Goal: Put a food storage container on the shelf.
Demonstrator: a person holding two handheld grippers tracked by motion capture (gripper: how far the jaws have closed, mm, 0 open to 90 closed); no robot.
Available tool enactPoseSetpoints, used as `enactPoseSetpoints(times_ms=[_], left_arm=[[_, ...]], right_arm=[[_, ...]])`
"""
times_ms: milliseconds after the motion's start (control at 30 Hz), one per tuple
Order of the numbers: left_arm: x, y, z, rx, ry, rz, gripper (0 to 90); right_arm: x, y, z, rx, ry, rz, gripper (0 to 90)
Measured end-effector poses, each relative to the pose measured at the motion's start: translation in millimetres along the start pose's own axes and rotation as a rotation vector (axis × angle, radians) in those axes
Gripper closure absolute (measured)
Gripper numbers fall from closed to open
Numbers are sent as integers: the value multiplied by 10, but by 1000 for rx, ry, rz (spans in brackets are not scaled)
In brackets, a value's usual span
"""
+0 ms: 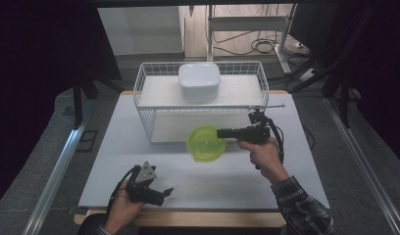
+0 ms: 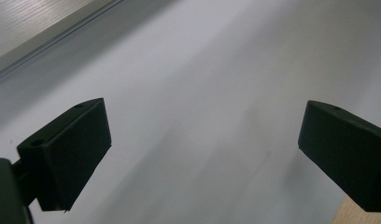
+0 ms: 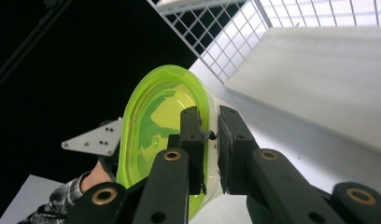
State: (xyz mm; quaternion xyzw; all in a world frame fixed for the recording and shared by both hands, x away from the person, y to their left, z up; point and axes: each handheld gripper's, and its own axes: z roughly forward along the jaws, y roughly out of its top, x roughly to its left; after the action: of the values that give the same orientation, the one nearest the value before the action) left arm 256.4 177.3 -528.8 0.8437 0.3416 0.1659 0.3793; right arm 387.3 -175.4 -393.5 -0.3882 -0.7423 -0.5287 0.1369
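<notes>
The right gripper (image 1: 221, 132), at centre right of the high view, has its jaws pinched on the rim of the green-lidded container (image 1: 206, 142), which sits at the middle of the frame just in front of the white wire basket (image 1: 148, 122). In the right gripper view the container (image 3: 156, 126) stands on edge at centre left, its rim clamped between the two black jaws. The left gripper (image 1: 161, 192), at lower left of the high view, has its jaws spread wide apart over the white table (image 2: 202, 70), with nothing between them.
</notes>
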Motion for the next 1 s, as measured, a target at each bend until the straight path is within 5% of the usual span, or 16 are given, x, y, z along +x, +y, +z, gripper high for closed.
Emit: enactPoseSetpoints(times_ms=[1000], left_arm=[[28,-7,-2,-10,-8,-22,19]], right_arm=[[313,670,-252,-130,14,-19,817]])
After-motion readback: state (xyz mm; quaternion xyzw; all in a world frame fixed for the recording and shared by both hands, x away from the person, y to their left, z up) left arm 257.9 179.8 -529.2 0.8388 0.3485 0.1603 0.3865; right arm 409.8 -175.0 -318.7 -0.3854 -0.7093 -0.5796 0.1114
